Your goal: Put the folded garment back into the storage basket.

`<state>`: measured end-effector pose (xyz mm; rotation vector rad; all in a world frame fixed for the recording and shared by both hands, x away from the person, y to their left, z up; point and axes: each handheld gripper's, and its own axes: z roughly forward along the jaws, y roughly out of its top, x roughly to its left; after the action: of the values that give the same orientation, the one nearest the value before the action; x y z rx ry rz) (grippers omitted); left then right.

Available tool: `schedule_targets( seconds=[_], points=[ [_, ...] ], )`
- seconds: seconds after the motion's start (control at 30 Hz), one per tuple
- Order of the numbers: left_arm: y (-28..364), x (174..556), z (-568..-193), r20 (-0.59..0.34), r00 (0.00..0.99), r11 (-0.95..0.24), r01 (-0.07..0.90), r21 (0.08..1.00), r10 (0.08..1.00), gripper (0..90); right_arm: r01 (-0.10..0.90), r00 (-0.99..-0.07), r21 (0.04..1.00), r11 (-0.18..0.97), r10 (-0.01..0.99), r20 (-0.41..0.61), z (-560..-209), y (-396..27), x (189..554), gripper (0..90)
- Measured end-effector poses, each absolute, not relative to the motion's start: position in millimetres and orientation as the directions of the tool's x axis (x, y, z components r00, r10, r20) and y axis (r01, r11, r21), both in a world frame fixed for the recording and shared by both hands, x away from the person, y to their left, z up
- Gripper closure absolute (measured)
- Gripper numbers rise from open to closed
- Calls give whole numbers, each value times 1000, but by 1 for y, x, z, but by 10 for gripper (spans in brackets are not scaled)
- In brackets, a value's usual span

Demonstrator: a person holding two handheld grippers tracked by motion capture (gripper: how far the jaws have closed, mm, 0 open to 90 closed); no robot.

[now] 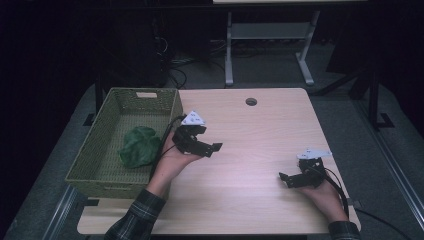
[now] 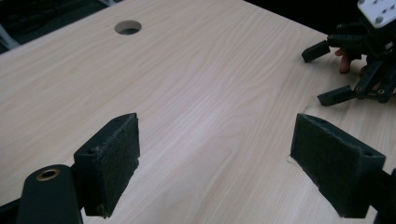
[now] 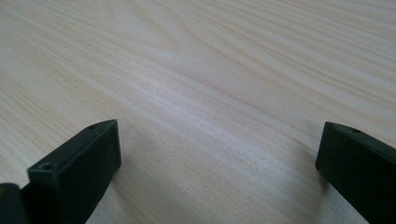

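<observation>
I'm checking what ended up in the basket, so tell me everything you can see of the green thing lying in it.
The green thing looks like a leafy vegetable, perhaps a lettuce or a soft toy one; the picture is too coarse to tell which. It is a rumpled, rounded, dark green lump with leaf-like folds. It lies on the floor of the woven basket, toward the right wall and the near half. No gripper touches it; the left gripper is over the table, outside the basket.

No legible text or markings.
</observation>
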<state>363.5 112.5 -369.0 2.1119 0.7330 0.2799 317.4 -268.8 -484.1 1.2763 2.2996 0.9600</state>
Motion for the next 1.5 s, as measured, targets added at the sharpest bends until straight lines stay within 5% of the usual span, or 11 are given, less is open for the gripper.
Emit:
schedule_targets(
  seconds=[0.83,1.5],
  points=[
    [95,358,-456,-21,799,-525,414,744,601,147,613,-538,700,367,842,30,-484,-269,317,0],
    [93,359,-479,7,808,-564,406,719,590,128,613,-540,699,368,841,31,-484,-268,317,0]
  ],
)
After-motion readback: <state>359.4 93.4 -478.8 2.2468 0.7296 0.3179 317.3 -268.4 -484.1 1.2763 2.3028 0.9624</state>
